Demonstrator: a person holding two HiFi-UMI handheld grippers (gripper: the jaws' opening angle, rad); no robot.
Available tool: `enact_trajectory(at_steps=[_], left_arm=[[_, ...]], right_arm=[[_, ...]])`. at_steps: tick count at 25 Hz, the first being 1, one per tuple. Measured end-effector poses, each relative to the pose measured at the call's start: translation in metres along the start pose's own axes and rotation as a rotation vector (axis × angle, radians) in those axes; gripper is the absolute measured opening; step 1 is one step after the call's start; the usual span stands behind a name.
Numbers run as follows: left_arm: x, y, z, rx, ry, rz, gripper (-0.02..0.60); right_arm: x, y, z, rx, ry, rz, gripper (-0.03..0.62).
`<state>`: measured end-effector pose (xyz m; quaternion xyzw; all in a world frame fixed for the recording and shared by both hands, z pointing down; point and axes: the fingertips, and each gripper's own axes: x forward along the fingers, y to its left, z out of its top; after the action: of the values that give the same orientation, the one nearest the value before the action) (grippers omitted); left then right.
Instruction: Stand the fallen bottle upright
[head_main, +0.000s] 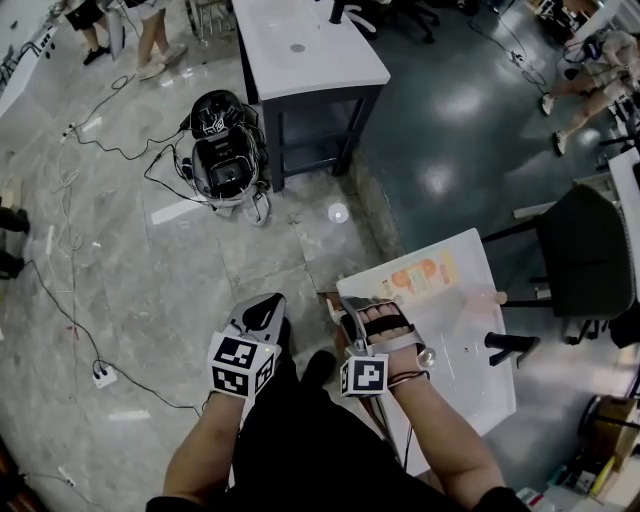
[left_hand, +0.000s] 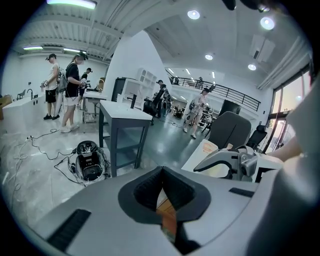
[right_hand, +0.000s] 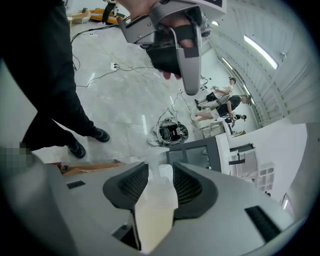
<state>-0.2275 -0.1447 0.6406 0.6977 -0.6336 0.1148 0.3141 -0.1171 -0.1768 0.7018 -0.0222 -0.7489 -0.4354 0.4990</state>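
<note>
A translucent bottle of pale liquid lies lengthwise between the jaws of my right gripper, its white cap pointing forward past the tips. The jaws stand wide, with a thin gap each side of the neck, and I see no squeeze. In the head view the right gripper hangs over the near left corner of the small white table, and the bottle is hidden beneath it. My left gripper is off the table's left side above the floor. Its tips meet, with nothing held.
An orange printed sheet lies on the table, with a dark bar-shaped thing at its right edge. A black chair stands right of it. Farther off are a dark-framed white table, a black device with cables and a power strip.
</note>
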Motion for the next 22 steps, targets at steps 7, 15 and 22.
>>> enact_trajectory(at_steps=[7,15,22], left_arm=[[0.008,0.003,-0.009,0.001,0.0,-0.005,0.011],[-0.006,-0.015,-0.012,-0.027,-0.026,0.006,0.011],[-0.026,-0.024,-0.02,-0.045,-0.034,0.026,0.011]], right_arm=[[0.007,-0.004,0.001,-0.024,-0.01,-0.083,0.163],[0.005,0.006,0.001,-0.061,0.007,-0.037,0.135],[-0.011,0.005,0.003,-0.002,0.005,-0.041,0.132]])
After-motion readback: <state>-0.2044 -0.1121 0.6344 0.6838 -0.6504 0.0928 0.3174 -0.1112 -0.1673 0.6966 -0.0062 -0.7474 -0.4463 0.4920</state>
